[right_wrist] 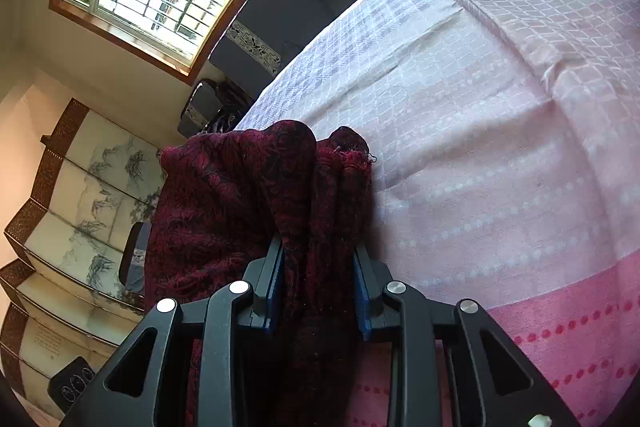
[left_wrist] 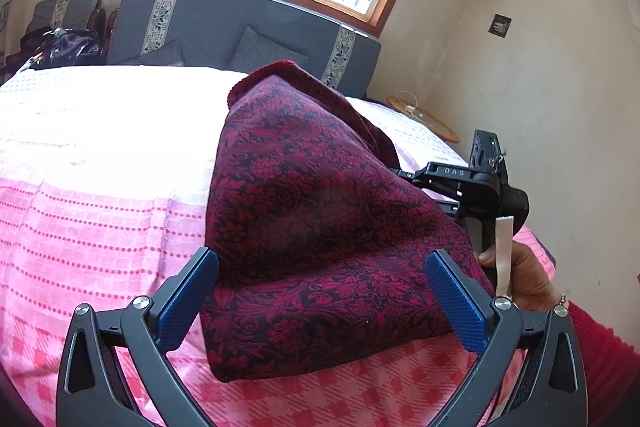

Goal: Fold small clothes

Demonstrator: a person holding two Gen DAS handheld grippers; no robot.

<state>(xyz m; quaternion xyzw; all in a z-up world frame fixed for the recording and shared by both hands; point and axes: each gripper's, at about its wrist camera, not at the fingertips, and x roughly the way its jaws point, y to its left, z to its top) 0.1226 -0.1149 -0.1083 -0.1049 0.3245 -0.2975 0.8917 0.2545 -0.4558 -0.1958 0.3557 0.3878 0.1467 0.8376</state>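
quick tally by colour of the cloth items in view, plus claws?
Dark red floral patterned cloth garment: 1
Pink and white checked woven bedspread: 1
Grey fabric cushions by the headboard: 2
Black claws with blue pads: 2, left claw with jaws wide, right claw closed on the garment
Total: 6

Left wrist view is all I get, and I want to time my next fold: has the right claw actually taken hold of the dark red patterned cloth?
Observer: Yes. In the right wrist view the right claw has a bunched fold of the dark red patterned cloth pinched between its blue pads.
Operator: Does the gathered cloth rise beyond the pads?
Observer: Yes, it rises past them, with a frayed edge at the top.
Operator: What lies on the far side of it?
Observer: Bare pale pink woven bedspread.
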